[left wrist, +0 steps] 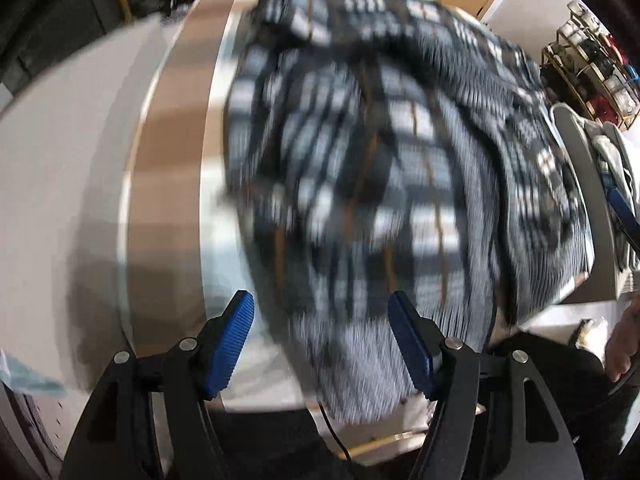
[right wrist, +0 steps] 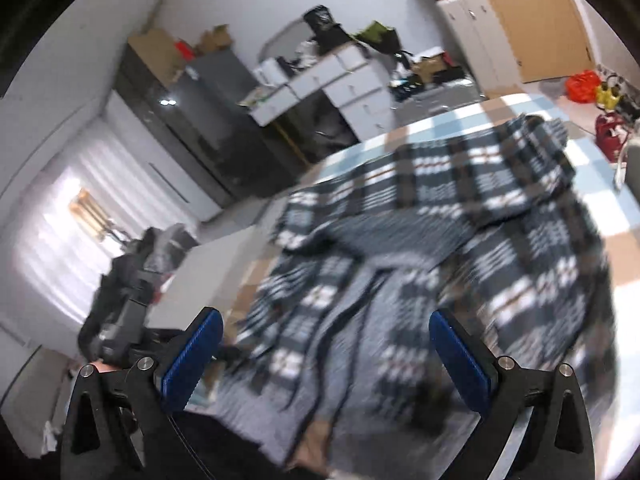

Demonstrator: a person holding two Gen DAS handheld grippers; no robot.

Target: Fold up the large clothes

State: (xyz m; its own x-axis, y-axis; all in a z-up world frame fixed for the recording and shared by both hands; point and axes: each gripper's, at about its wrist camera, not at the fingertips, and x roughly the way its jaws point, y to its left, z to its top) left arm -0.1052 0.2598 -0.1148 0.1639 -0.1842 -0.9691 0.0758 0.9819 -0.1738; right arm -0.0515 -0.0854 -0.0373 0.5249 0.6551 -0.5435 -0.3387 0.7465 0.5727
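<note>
A large dark-blue, white and brown plaid garment lies rumpled on a table with a checked cloth. Both views are motion-blurred. My left gripper is open, its blue pads on either side of the garment's near hem, holding nothing. In the right wrist view the same garment spreads over the table, partly folded over itself. My right gripper is open and empty above the garment's near edge. The left gripper's body shows at the left.
White floor lies left of the table. A wire rack with jars stands at the right. A dark cabinet, white drawers with clutter and a bright window are behind.
</note>
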